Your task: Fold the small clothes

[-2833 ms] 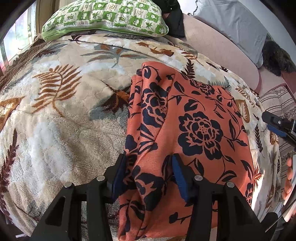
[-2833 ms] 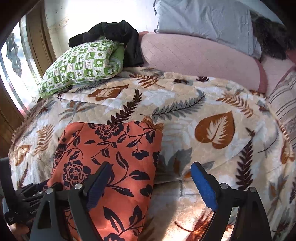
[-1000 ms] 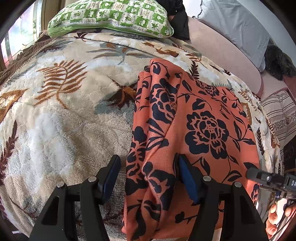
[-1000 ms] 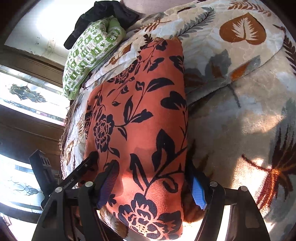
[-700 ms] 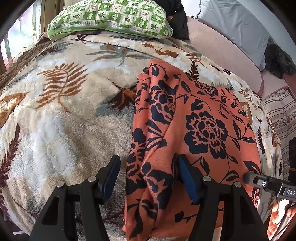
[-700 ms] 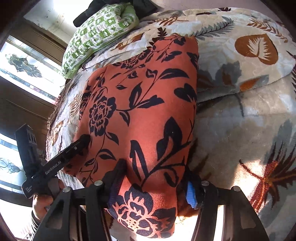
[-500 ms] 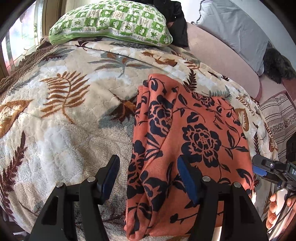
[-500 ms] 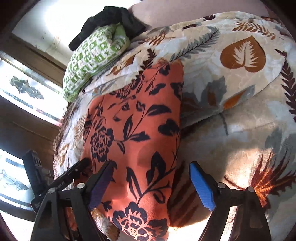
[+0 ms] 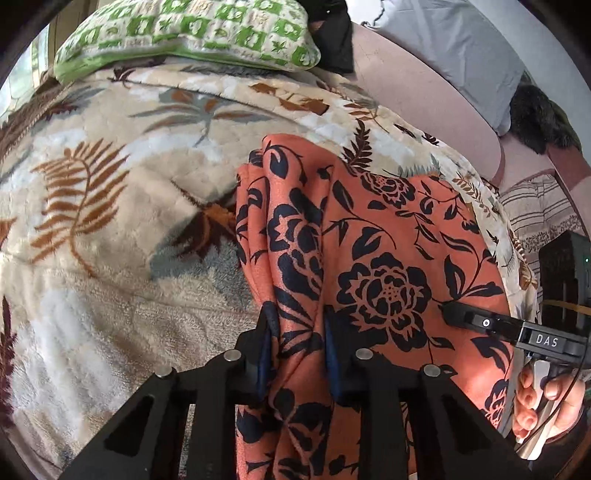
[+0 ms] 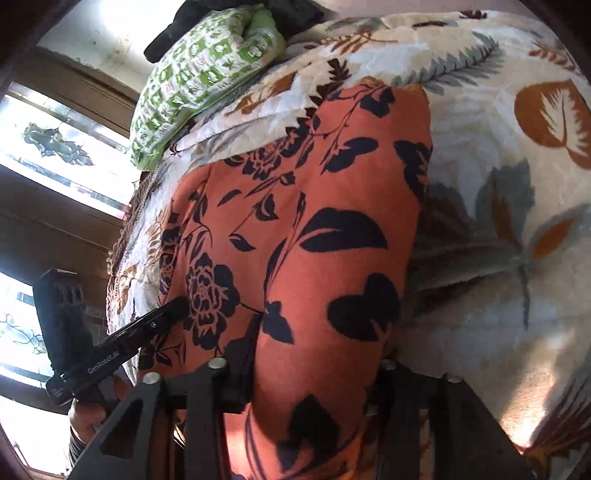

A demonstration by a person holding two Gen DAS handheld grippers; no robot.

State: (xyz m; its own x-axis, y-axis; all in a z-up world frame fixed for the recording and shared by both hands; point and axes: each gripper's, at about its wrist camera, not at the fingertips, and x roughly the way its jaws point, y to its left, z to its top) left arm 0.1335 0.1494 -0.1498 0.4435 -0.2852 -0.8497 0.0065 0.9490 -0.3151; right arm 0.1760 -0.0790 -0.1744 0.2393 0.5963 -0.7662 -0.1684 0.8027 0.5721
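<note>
A bed spread with a plush cream blanket printed with brown and grey leaves [image 9: 110, 229] fills both wrist views, the blanket [image 10: 498, 206] running up to a green-and-white checked pillow [image 9: 192, 33] at the far end. A dark bundle of black cloth [image 9: 336, 40] sits against the pillow [image 10: 199, 81], beside a dusty-pink padded headboard [image 9: 424, 96] with a pale grey cushion [image 9: 461, 48] leaning on it. A striped fabric [image 9: 535, 210] shows at the right edge of the left view, and bright window panes in dark wooden frames [image 10: 55, 147] line the left edge of the right view.

On the blanket lies the orange garment with a navy flower-and-leaf print [image 9: 369, 258], folded into a long panel with a gathered ridge along its left edge.

The left claw [image 9: 297, 343], black with blue pads, is closed to a narrow gap and pinches that ridge at the garment's near end. The right claw [image 10: 317, 373] straddles the near end of the garment [image 10: 314, 240], its fingers pressed against either side of the bunched cloth; the fabric bulges up between them. In the left view, a bare hand [image 9: 546, 398] grips the right claw's handle at the lower right.
</note>
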